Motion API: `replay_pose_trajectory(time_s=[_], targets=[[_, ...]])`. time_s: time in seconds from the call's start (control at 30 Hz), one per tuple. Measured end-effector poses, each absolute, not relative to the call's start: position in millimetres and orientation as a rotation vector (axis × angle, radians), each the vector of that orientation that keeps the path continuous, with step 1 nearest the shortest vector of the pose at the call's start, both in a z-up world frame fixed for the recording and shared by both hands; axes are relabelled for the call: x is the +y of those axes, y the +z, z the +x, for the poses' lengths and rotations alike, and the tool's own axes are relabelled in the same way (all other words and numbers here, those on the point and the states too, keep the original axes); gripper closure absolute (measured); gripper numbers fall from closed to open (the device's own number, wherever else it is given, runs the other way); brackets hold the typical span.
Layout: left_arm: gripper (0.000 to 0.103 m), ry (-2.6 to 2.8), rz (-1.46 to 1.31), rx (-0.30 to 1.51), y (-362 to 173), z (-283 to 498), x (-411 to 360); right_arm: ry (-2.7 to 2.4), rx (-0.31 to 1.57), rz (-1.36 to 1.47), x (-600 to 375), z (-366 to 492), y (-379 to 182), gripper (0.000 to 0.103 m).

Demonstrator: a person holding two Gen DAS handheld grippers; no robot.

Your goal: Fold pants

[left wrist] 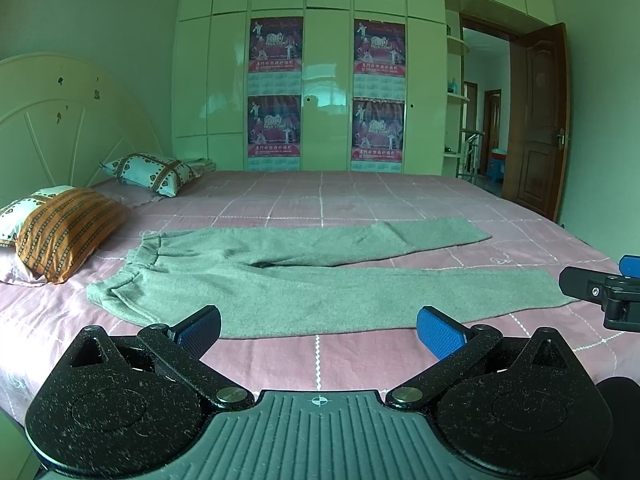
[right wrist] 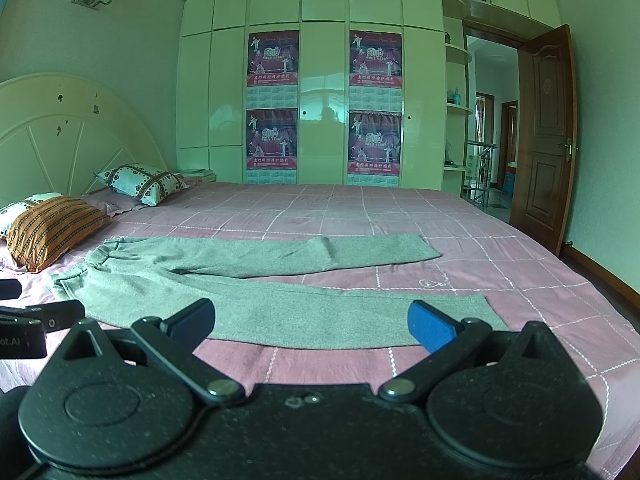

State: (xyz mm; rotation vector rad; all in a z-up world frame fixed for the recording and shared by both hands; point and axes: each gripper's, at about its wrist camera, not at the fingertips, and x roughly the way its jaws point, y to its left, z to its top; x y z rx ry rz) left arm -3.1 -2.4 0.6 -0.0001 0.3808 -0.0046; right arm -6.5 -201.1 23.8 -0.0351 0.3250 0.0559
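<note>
I see the bed [left wrist: 360, 200] in its pink checked sheet, and on it the grey pants [left wrist: 304, 276] laid flat, long axis running left to right, waistband toward the pillows [left wrist: 68, 228], cuffs pointing right. My left tongs [left wrist: 318, 328] and right tongs [right wrist: 312, 322] both hang spread wide above the near leg, holding nothing.

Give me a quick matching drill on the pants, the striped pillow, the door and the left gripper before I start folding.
Things:
1. pants
2. orange striped pillow
3. wooden door
4. left gripper

States:
A. standing open at the right
B. laid flat, legs spread apart
C. open, holding nothing
D. near the headboard, beside the waistband

Pairs: 1-B, 2-D, 3-A, 4-C
</note>
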Motion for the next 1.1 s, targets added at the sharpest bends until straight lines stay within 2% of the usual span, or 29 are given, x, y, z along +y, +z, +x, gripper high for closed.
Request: replay_pose_trajectory(time_s=[0.43, 0.53, 0.67, 0.9, 1.03, 1.1], targets=[[0.0, 0.009, 0.026, 0.374, 0.6, 3.3, 1.1, 0.066, 0.298, -0.048, -199.3, -8.5, 26.5, 0.006], [0.0, 0.036, 0.031, 0.398, -0.8, 14.7, 6.8, 0.111, 0.318, 0.019, -209.0, 1.2, 29.8, 0.006], [0.0, 0.065, -0.034, 0.424, -1.1, 39.6, 28.2, 0.151, 0.36, 0.101, -219.5, 28.4, 33.9, 0.006], [0.0, 0.106, -0.045, 0.507, -6.8, 103.9, 78.2, 0.166, 0.403, 0.074, -208.0, 90.8, 43.8, 0.006], [0.0, 0.118, -0.03, 0.516, -7.5, 141.3, 112.8, 0.214, 0.612, 0.021, -190.4, 156.8, 33.7, 0.006], [0.0, 0.114, -0.048, 0.527, -6.6, 163.4, 136.3, 0.257, 0.628, 0.0, -181.7, 179.9, 31.8, 0.01]])
